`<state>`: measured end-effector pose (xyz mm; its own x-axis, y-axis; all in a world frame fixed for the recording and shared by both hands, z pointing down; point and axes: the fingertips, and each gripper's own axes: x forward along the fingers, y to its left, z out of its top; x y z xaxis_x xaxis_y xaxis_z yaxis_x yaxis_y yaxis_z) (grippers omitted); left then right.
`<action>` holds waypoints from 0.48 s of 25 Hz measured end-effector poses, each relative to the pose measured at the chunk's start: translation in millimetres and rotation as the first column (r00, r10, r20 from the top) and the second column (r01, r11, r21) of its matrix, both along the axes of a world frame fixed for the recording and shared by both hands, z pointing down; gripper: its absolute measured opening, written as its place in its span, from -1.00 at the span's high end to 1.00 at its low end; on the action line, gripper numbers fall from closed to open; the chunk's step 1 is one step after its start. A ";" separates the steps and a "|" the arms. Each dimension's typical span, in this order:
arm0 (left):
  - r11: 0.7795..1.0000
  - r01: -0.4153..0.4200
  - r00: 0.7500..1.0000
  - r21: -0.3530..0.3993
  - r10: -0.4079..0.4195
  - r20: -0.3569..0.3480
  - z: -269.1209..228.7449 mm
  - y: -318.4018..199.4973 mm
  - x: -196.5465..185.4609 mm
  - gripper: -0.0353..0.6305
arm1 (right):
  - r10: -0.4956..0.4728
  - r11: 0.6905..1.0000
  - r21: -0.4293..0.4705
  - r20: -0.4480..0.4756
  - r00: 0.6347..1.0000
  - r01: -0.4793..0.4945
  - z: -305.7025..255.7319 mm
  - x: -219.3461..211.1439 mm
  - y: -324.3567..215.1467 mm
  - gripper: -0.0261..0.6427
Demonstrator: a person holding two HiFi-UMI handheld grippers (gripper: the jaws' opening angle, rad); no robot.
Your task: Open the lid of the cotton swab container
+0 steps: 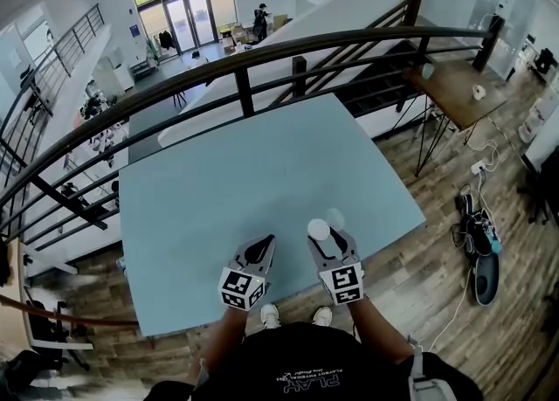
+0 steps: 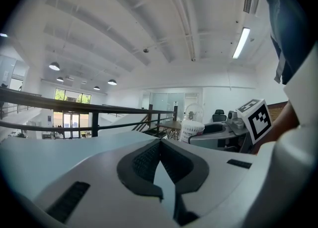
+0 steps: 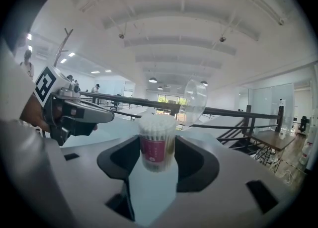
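Now, careful: could tip and scatter swabs across the table if the squeeze slackens, or knock the open lid shut with a stray nudge from the left gripper, clamped together on nothing. Holding the cotton swab container upright, dead centre between the right gripper's wide-set jaws, pads pressing its sides.

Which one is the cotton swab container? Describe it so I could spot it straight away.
On the light blue table, look near the person's edge. There the right claw grips the cotton swab container: a small clear tub with white swab tips, a pink label, and its clear lid flipped open.
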<state>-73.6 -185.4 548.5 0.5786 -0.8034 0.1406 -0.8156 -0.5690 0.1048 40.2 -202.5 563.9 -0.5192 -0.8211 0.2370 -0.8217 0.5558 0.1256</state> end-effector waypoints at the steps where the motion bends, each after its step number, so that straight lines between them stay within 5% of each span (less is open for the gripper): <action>1: 1.000 0.001 1.000 0.002 -0.001 0.000 -0.3 0.3 -0.4 0.86 | 0.002 1.000 -0.002 0.002 1.000 -0.002 -0.4 -0.3 0.3 0.24; 12: 1.000 -0.006 1.000 0.011 0.006 0.000 -3.3 1.5 2.2 0.86 | 0.014 1.000 -0.008 0.002 1.000 -0.014 2.4 2.3 -0.4 0.24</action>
<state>-71.4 -183.9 545.1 0.5834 -0.8013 0.1321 -0.8122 -0.5751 0.0982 42.5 -202.8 566.3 -0.5083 -0.8263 0.2425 -0.8297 0.5453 0.1190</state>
